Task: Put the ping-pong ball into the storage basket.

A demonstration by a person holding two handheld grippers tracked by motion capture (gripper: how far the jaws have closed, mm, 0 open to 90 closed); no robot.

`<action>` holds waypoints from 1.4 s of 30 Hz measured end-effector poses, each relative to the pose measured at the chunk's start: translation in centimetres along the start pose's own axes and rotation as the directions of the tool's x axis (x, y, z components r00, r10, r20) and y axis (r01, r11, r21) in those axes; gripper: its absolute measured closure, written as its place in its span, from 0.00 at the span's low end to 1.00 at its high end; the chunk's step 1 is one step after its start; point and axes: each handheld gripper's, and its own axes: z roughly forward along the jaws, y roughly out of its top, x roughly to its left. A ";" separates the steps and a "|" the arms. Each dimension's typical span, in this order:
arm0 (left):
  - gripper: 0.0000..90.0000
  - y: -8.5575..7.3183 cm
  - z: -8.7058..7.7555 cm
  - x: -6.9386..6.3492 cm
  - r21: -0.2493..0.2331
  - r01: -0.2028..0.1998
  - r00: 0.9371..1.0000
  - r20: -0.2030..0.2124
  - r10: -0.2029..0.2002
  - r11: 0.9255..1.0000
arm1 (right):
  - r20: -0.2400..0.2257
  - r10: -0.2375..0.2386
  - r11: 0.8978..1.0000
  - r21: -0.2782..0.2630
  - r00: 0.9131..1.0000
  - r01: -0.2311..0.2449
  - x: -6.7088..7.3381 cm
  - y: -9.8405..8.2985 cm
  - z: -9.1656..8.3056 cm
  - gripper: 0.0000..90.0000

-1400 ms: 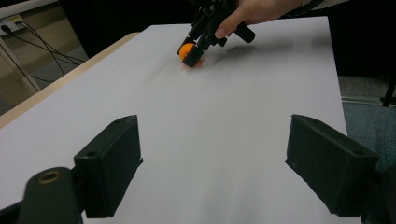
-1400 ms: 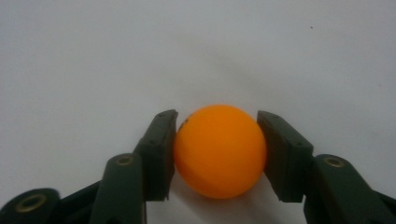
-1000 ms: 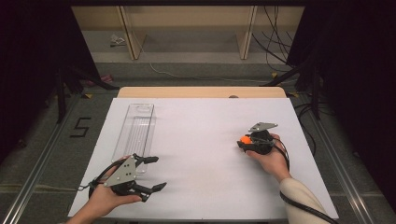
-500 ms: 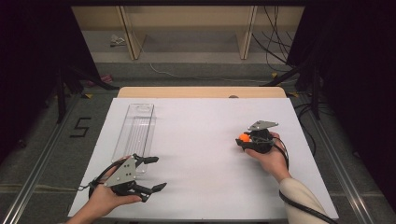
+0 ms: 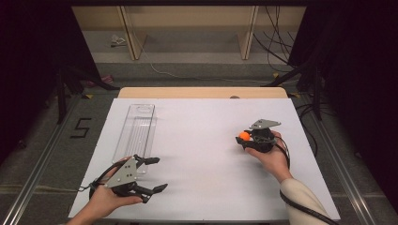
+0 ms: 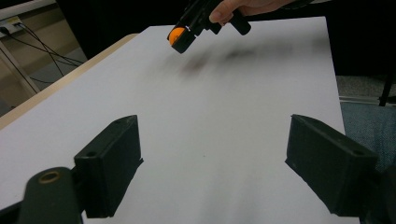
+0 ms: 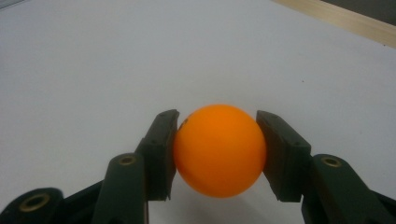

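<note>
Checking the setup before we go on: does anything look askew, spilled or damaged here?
Nothing stands out. The orange ball sits squarely between the right gripper's jaws, the left gripper is open over the white table sheet, and the clear plastic tray lies flat, undamaged.

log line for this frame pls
right gripper: shut on orange ball | left gripper: open, nothing between jaws | clear tray: far-left on table

A big white table top (image 5: pixel 202 140) with a light wooden edge (image 5: pixel 202 92) stands on a grey floor (image 5: pixel 42 154). Behind it is a wooden shelf frame (image 5: pixel 187 28). Black cables (image 5: pixel 277 42) lie there. Both sides are dark.
</note>
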 end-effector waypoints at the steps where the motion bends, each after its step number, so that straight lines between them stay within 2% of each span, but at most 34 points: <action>1: 0.19 0.0 0.0 0.0 0.002 -0.002 1.000 0.000 0.002 1.000 | 0.000 0.001 1.000 -0.004 1.000 -0.001 0.0 0.1 -0.1 0.57; 8: 0.20 0.0 0.0 0.0 -0.001 -0.002 1.000 0.001 0.002 1.000 | -0.001 0.004 1.000 -0.020 1.000 -0.004 0.1 0.4 -0.3 0.57; 42: 0.20 0.0 0.0 0.0 -0.001 -0.003 1.000 -0.001 0.003 1.000 | -0.044 -0.023 0.998 -0.062 0.999 0.020 2.4 2.4 0.4 0.57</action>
